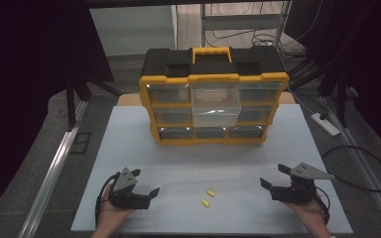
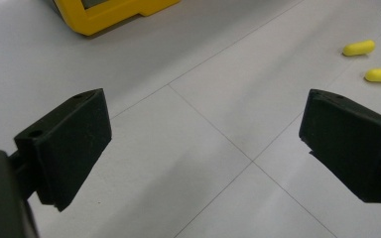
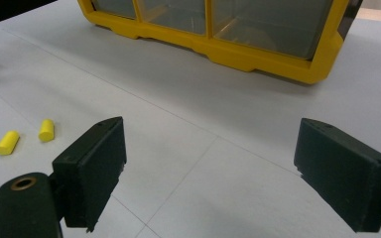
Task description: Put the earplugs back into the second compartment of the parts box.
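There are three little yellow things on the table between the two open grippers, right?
Not quite. The high view shows two little yellow things, not three, on the table between the left gripper and the right gripper. Both grippers are open, as you said.

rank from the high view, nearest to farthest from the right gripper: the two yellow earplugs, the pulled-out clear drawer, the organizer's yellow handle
From the right gripper:
1. Yellow earplugs, to its left at the table's near middle; too close together to rank.
2. Pulled-out clear drawer, organizer's centre.
3. Yellow handle, on top, farthest back.
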{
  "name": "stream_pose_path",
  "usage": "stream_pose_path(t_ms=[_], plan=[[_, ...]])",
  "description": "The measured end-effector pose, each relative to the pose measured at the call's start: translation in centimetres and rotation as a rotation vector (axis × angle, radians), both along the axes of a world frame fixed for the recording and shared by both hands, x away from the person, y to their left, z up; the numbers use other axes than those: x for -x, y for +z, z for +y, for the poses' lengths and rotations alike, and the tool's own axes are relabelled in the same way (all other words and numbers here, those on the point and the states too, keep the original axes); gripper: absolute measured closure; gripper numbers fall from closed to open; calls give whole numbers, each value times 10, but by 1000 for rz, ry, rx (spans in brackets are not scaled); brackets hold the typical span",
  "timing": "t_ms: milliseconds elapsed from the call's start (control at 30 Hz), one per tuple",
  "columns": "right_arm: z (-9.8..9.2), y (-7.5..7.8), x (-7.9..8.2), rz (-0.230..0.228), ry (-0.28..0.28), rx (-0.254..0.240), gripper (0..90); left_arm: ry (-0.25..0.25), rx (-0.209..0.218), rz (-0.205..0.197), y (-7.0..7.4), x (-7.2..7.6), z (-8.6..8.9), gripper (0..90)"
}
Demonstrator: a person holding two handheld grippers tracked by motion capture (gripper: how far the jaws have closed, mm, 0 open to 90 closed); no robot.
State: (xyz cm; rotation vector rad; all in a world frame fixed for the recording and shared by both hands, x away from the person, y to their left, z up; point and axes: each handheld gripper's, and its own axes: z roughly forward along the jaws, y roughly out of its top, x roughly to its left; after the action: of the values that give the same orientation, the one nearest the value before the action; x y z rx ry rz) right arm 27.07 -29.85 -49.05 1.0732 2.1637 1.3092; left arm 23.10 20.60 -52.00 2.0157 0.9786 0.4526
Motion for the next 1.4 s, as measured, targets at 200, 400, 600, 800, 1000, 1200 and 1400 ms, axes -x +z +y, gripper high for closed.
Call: stream_pose_path(t_ms=[200, 400, 600, 800, 1000, 1200, 1400], plan=[[2, -1, -1, -3, 11, -2, 137, 4, 8, 5, 0, 0, 3, 62], [3, -2, -2, 3, 16, 11, 138, 2, 17, 3, 0, 1, 4, 62], [3, -3, -3, 8, 18, 10, 140, 4, 18, 4, -1, 1, 5, 63], [5, -2, -3, 2, 19, 11, 144, 1, 15, 8, -2, 0, 5, 63], [8, -1, -3, 16, 6, 23, 151, 5, 15, 10, -2, -1, 6, 64], [13, 1, -4, 17, 12, 17, 154, 8, 18, 6, -2, -1, 6, 64], [27, 7, -4, 8, 54, 27, 160, 6, 21, 4, -1, 0, 6, 65]])
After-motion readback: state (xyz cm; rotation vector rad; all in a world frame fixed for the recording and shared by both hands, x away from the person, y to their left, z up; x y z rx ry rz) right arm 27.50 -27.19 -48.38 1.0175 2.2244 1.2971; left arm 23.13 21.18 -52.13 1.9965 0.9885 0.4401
